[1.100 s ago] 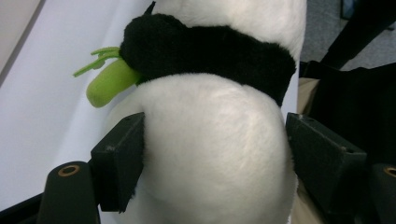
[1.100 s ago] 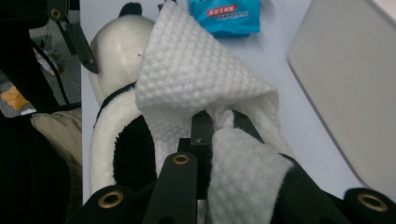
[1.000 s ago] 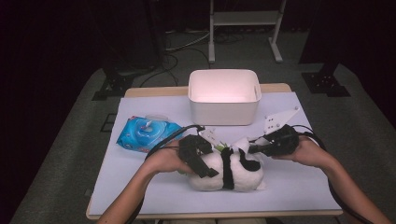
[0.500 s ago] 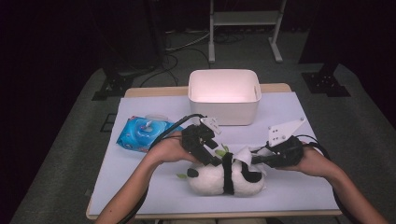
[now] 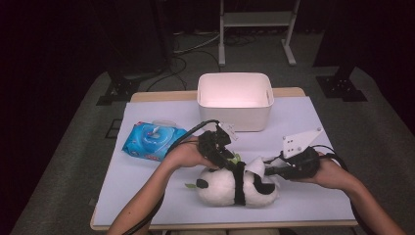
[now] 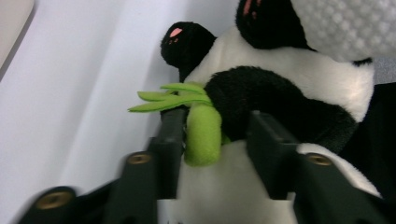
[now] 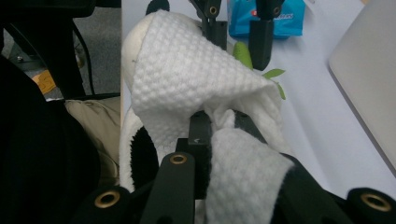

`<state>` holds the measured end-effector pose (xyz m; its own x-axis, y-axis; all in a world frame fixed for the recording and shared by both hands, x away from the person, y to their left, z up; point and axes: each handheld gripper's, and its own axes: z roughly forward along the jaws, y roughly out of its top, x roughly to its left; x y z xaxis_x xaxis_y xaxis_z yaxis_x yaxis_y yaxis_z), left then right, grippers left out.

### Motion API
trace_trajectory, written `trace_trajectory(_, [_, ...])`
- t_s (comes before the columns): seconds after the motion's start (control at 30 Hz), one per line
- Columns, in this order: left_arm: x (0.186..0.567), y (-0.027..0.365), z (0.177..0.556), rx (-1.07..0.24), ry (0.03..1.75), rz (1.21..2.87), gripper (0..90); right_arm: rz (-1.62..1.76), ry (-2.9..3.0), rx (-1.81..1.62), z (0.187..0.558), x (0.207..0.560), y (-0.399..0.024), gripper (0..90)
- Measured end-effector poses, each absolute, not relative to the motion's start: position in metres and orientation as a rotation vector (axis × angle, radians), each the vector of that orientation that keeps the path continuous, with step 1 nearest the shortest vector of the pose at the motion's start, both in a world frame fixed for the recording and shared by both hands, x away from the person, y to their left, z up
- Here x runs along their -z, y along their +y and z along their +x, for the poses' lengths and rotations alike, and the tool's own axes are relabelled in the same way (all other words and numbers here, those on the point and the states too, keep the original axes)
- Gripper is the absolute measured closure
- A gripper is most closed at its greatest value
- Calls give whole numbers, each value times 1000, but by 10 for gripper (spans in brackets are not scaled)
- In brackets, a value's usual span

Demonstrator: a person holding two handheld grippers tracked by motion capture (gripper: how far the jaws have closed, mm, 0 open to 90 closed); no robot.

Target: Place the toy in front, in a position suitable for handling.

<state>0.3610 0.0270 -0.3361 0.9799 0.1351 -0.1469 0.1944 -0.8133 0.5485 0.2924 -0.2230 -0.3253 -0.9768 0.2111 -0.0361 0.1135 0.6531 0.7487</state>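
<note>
The panda [image 5: 235, 185] lies on its side at lower centre of the high view, on the table [image 5: 147, 196], and both claws have come down onto it from where they hovered a second ago. The left claw [image 5: 230, 159], then above the toy's back, now sits at its upper edge beside the green leaf [image 6: 201, 133]; its jaws have just been closing, and in the left claw view they straddle the leaf and the black arm without clearly pressing on either, so I read it as not yet gripping. The right claw [image 7: 215, 123] is clenched on a white cloth [image 7: 196, 84], bunched between its jaws and draped against the panda at centre right of the high view. The likely meaning: the left claw is about to steady the toy so the cloth can wipe it. The wipes pack [image 5: 152, 141] at centre left and the bin [image 5: 235, 100] at upper centre lie untouched.
</note>
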Motion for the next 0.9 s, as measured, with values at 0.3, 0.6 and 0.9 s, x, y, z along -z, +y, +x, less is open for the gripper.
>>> trace_trajectory(0.3, [340, 24, 362, 64, 244, 2544, 777, 292, 2717, -1247, 294, 325, -227, 784])
trace_trajectory(0.6, [329, 15, 360, -5, 218, 2567, 788, 294, 2697, -1261, 293, 321, -234, 801])
trace_trajectory(0.9, [315, 8, 362, -55, 183, 2557, 790, 312, 2678, -1260, 293, 317, -239, 804])
